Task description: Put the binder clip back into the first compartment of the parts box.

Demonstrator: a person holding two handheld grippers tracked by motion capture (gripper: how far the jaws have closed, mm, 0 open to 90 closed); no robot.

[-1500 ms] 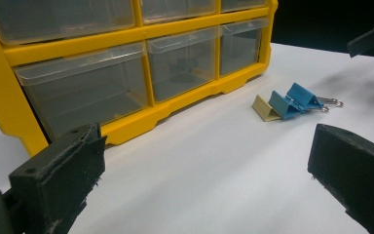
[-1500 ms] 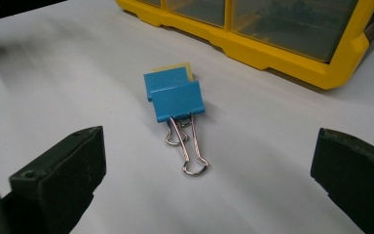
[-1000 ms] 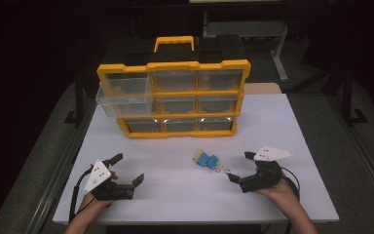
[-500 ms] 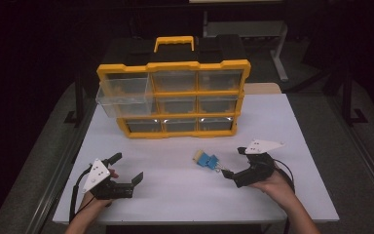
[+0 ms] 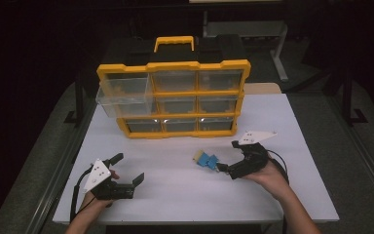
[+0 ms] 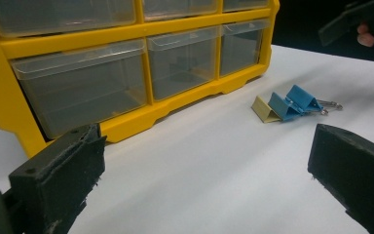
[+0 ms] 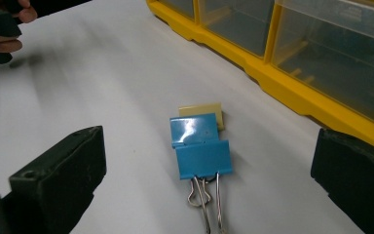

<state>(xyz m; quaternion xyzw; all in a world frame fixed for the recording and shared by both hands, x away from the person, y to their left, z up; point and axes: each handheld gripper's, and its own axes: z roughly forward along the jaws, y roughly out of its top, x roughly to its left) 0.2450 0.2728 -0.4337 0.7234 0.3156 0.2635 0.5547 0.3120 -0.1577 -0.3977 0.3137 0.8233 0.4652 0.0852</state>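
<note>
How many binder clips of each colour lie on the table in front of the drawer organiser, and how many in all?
Blue binder clips: 2
Yellow binder clips: 1
Total: 3, lying together on the white table between the right gripper's open jaws; the left gripper is apart from them.

A lab or workshop, by the look of it: a bare white counter [image 5: 282, 126] in a dark room, a yellow parts organizer [image 5: 173, 100] with clear drawers, grey carpet underneath.
</note>
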